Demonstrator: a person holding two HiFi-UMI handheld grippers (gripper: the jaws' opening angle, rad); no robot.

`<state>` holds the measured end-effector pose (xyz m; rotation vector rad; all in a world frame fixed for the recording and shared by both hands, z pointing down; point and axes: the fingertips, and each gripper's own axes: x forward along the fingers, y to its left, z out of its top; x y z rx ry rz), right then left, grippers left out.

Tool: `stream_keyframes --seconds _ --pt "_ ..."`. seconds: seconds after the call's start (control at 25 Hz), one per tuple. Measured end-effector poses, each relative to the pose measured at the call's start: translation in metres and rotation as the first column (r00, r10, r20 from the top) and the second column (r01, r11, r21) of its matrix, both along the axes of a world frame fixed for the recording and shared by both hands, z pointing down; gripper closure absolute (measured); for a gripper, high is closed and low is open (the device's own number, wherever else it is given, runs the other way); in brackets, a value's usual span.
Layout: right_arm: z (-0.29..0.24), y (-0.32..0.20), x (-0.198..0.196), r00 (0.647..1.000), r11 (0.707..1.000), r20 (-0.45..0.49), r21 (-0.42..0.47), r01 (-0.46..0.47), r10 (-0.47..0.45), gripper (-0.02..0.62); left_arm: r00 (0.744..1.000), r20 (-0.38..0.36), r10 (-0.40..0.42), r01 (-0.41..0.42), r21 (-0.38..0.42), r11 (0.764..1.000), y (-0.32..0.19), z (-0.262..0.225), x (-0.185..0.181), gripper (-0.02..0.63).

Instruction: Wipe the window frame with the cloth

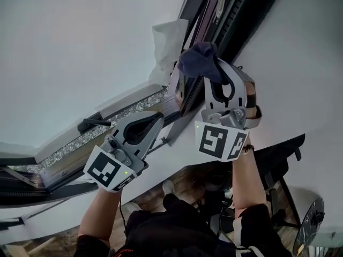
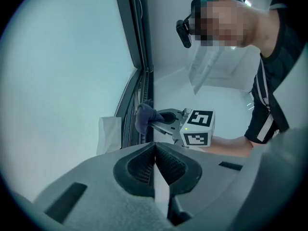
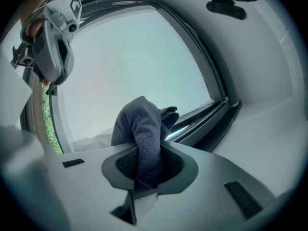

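Note:
A dark blue cloth (image 1: pixel 199 60) is bunched between the jaws of my right gripper (image 1: pixel 210 75), which presses it against the dark window frame (image 1: pixel 228 20) high up beside the glass. The right gripper view has the cloth (image 3: pixel 142 134) filling the jaws, with the frame (image 3: pixel 211 110) just beyond. My left gripper (image 1: pixel 154 120) hangs lower, near the sill, with its jaws shut and nothing in them. Seen from the left gripper (image 2: pixel 155 154), the cloth (image 2: pixel 144 118) rests against the frame (image 2: pixel 138 57).
A white sheet (image 1: pixel 169 43) is stuck on the glass next to the cloth. A black window handle (image 1: pixel 95 123) lies above the speckled sill (image 1: pixel 80 142). Below are white wall, the person's legs and a black chair base (image 1: pixel 284 197).

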<state>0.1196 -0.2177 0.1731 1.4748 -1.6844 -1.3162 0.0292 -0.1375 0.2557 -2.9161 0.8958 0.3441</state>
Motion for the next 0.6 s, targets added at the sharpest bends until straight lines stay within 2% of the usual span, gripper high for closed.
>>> stream_keyframes --seconds 0.28,0.44,0.6 --pt "-0.079 0.005 0.005 0.997 0.995 0.067 0.096 -0.034 0.027 0.535 1.000 0.003 0.003 -0.003 0.038 0.999 0.008 -0.031 0.007 0.586" --pt "-0.111 0.005 0.009 0.996 0.988 0.077 0.145 -0.057 0.046 0.535 1.000 -0.002 -0.008 0.008 0.094 0.996 0.008 -0.040 0.002 0.586" --pt "-0.134 0.003 0.012 0.995 0.981 0.070 0.178 -0.076 0.064 0.535 1.000 -0.002 -0.015 0.015 0.105 0.994 0.009 -0.045 -0.001 0.586"
